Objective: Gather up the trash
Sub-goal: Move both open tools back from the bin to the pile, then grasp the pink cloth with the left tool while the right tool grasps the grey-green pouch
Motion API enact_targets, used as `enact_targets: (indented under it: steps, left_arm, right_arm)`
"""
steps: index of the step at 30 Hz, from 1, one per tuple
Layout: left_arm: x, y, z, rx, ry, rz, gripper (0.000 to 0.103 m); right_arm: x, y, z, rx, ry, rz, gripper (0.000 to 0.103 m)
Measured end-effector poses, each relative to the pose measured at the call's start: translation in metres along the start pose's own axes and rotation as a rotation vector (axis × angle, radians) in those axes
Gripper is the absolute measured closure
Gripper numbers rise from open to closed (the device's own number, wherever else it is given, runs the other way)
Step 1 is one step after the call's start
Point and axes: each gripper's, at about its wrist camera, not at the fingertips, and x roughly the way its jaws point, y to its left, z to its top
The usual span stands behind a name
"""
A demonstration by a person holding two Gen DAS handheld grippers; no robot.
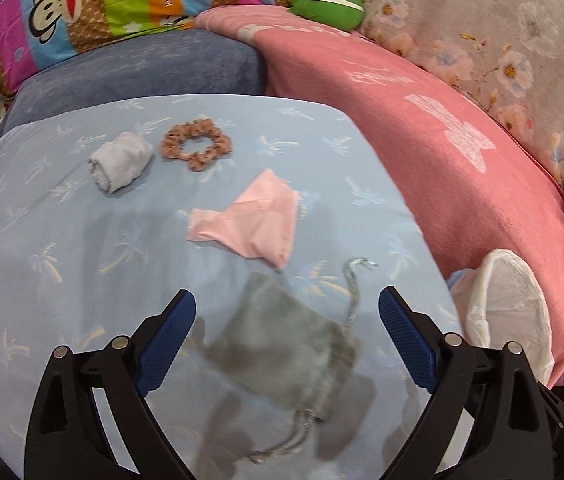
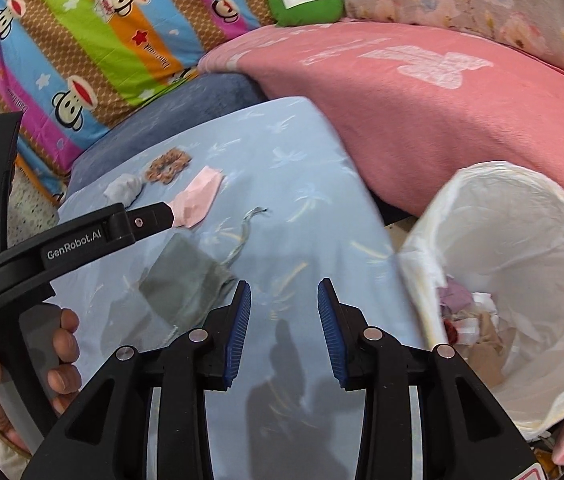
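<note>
My left gripper (image 1: 287, 298) hangs open and wide over a grey drawstring pouch (image 1: 282, 344) on the light blue sheet, with nothing between its pads. Beyond the pouch lie a crumpled pink paper (image 1: 250, 220), a brown scrunchie (image 1: 196, 148) and a pale grey wad (image 1: 120, 164). My right gripper (image 2: 284, 285) stands open over bare sheet, also with nothing in it. Just to its right is a bin with a white liner (image 2: 542, 240), with scraps (image 2: 466, 320) at the bottom. In the right wrist view the pouch (image 2: 186, 280) and pink paper (image 2: 198, 196) lie to the left.
The blue sheet (image 1: 62, 240) covers a raised pad. A pink blanket (image 1: 422, 140) lies to the right, striped monkey-print bedding (image 1: 102, 4) and a green cushion (image 1: 326, 0) at the back. In the right wrist view a hand (image 2: 62, 344) holds the left gripper's handle at the left edge.
</note>
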Motion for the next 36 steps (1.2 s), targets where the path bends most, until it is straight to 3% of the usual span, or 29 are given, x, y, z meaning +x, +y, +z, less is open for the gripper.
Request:
enact_targets:
  steps: [7,18,24,27,32,36]
  left_arm:
    - [0.018,0.026,0.010,-0.032,0.021,0.033,0.013]
    - [0.059,0.032,0.029,-0.027,0.054,0.040,0.013]
    - [0.065,0.032,0.028,-0.003,0.058,0.044,0.026]
    - [0.062,0.032,0.026,0.010,0.050,0.052,0.042]
    - [0.061,0.028,0.025,0.034,0.063,0.043,0.086]
    - [0.054,0.025,0.021,0.037,0.066,0.027,0.096]
  right_arm:
    - [0.033,0.025,0.004,-0.041,0.048,0.025,0.068]
    - [0.068,0.041,0.011,-0.059,0.087,0.034,0.068]
    - [0.076,0.046,0.009,-0.068,0.096,0.018,0.070]
    - [0.077,0.047,0.008,-0.075,0.096,0.009,0.076]
    - [0.075,0.043,0.007,-0.058,0.098,0.021,0.090]
    - [0.065,0.042,0.006,-0.047,0.092,0.025,0.094]
